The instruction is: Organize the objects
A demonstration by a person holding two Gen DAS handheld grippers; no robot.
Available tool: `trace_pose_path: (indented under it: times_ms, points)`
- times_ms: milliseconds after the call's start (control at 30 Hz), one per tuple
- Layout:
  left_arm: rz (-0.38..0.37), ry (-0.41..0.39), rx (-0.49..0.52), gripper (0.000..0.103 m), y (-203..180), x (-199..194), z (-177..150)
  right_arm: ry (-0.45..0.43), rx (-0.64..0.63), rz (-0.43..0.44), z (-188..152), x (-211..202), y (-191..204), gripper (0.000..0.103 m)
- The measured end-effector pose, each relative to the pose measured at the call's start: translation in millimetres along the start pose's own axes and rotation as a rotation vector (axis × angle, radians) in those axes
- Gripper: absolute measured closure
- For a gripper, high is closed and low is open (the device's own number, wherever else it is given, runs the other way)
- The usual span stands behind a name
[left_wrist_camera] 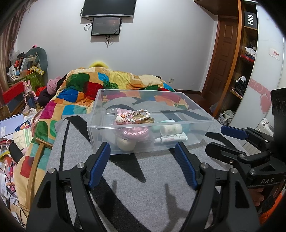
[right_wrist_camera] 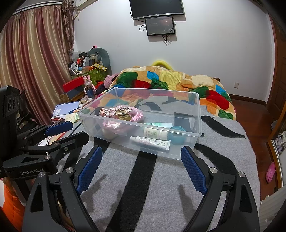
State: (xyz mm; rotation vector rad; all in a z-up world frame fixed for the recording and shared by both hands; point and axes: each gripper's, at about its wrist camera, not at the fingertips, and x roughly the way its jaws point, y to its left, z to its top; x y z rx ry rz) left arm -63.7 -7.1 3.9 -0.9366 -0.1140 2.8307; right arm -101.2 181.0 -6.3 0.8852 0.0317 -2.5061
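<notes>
Blue-padded left hand-held gripper and right hand-held gripper gape wide, empty, before the clear rectangular plastic bin lying crosswise.

Both wrist cams sit low over the grey blanket, looking forward along their own spread fingers at the clear bin close ahead. The left view catches the right gripper at its right edge; the right view catches the left gripper at its left. Both share the bin, the bed and the wall screens.
</notes>
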Motion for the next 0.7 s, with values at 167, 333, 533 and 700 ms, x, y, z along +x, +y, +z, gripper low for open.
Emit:
trace_pose_path:
  times_ms: [167,333,533,700]
  points:
    - [0.008,-0.007,0.0,0.017,0.7,-1.8,-1.9,0.001,0.0,0.0,0.0,0.2,0.3,0.015]
    - [0.006,-0.001,0.008,0.015,-1.6,-2.5,-3.1,0.004,0.004,0.002,-1.6,0.3,-0.7,0.015]
    - [0.032,-0.004,0.013,0.014,-3.7,-2.6,-5.1,0.016,0.013,0.001,-5.8,2.1,-3.2,0.015]
    - [0.032,-0.001,0.004,0.007,-1.8,-2.6,-5.1,0.022,0.021,-0.001,-8.3,1.5,-5.0,0.015]
